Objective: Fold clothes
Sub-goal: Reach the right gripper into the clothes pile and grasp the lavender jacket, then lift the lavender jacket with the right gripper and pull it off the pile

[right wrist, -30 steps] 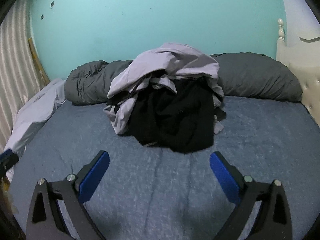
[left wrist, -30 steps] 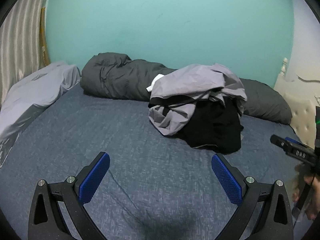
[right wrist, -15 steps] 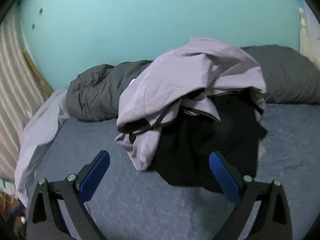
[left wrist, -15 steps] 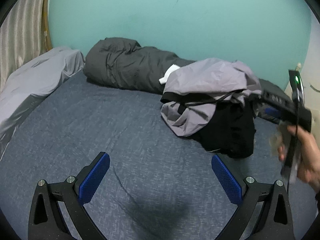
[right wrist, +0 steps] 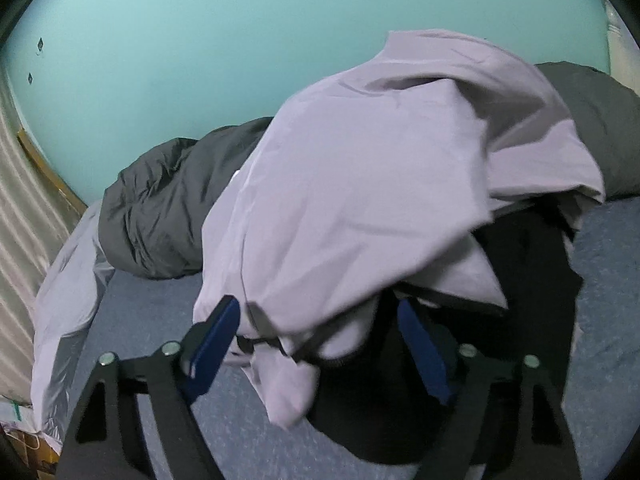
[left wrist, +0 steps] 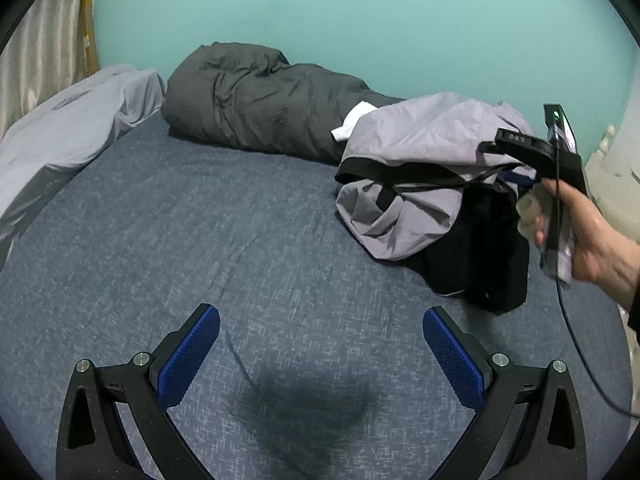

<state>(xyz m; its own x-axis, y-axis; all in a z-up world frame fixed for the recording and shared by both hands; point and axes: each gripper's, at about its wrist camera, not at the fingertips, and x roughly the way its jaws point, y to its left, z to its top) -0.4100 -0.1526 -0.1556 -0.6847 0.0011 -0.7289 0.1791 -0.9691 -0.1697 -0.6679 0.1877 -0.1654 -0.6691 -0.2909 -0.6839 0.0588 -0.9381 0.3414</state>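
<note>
We recorded the left gripper (left wrist: pixel 320 354) with its jaws spread wide, nothing between the blue pads (left wrist: pixel 188 356). It hung above bare blue-grey bedsheet (left wrist: pixel 200 240), and we saw its shadow on the sheet just ahead of the fingers. It was well apart from the clothes.

The right gripper (right wrist: pixel 320 344) was at the clothes pile. Its jaws were likewise spread, with the lower fold of the lilac garment (right wrist: pixel 380 180) lying in the gap between the two blue pads. The left pad (right wrist: pixel 212 344) sat just beside the fabric edge; the right pad was partly covered by cloth and blurred, so we could not tell whether it touched. The jaws had not closed on the fabric.

The pile lay on the right half of the bed in the left wrist view: the lilac garment draped on top of a black garment (left wrist: pixel 492 248), with a black strap or waistband showing along its edge. In that same view we noted the person's right hand (left wrist: pixel 592 240) around the right gripper's handle, a green light lit on its upper end, and a cable hanging below.

Behind the pile, a rolled dark grey duvet (left wrist: pixel 256 100) lay along the turquoise wall (left wrist: pixel 360 20). A pale grey sheet (left wrist: pixel 68 128) was bunched at the left edge of the bed. We noted no containers.
</note>
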